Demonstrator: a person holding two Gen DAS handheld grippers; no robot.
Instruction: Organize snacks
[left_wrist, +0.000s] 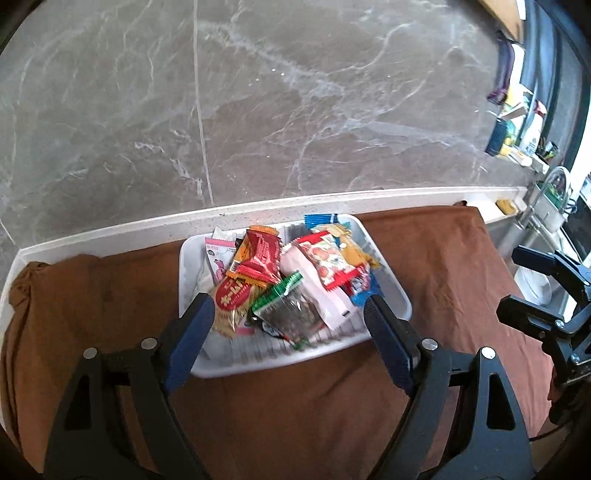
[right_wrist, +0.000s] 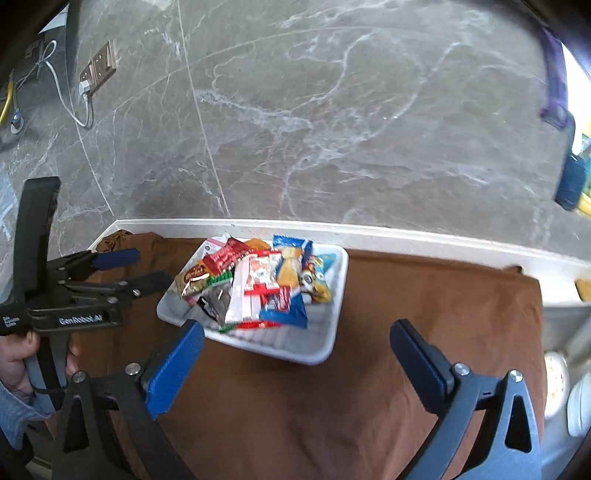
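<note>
Left wrist view: we see left gripper spread wide, nothing between pads, above near edge of white tray. Snack packets heaped in tray on brown cloth.

Right wrist view: we note right gripper wide apart, empty, near tray's front corner.

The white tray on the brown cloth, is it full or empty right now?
Full. The white tray holds a heap of wrapped snacks piled over one another, covering most of its ribbed floor; only a strip near the front rim shows bare.
</note>
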